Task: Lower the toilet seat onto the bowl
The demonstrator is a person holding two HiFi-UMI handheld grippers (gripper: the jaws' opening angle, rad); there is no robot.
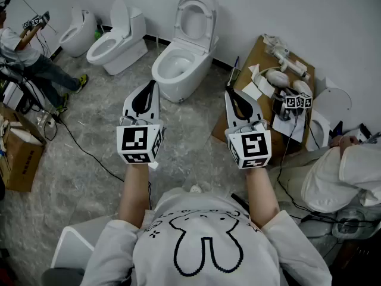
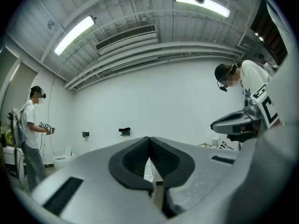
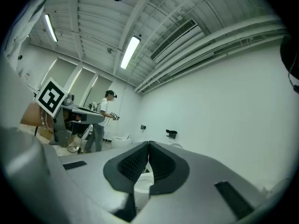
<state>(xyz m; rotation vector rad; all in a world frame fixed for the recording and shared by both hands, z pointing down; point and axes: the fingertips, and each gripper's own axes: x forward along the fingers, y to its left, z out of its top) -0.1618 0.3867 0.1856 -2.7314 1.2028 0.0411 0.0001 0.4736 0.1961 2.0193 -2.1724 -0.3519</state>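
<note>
I am holding my left claw (image 1: 152,83) out level in front of my chest. Its jaws are pressing together at the tips with nothing between them. In the left gripper view the ribbed pads (image 2: 136,161) are meeting at the top, and only a thin wedge of gap is showing lower down. My right claw (image 1: 227,88) is doing the same beside it: its jaws are fully closed, the pads are touching at the tip, and it is gripping nothing. Neither claw is touching anything. Both are hanging above the grey marbled floor (image 1: 95,130), apart from each other, and pointing toward the toilet (image 1: 178,87).

That toilet is standing just beyond the claw tips, ahead of the gap between them. Its bowl (image 1: 158,70) is lying open. The seat (image 1: 206,33) is standing upright, leaning back against the raised lid (image 1: 196,21), so it is not down on the bowl. Through the wedge under my right claw's pads I am seeing a bit of white rim.

To the right of the toilet, cardboard (image 1: 262,55) is lying on the floor with white parts and cables on it. Farther left, two more toilets (image 1: 119,37) are sitting along the white wall (image 1: 297,11). A person (image 1: 24,55) is standing at the far left edge, and another person in white (image 1: 342,171) is crouching at the right edge.
</note>
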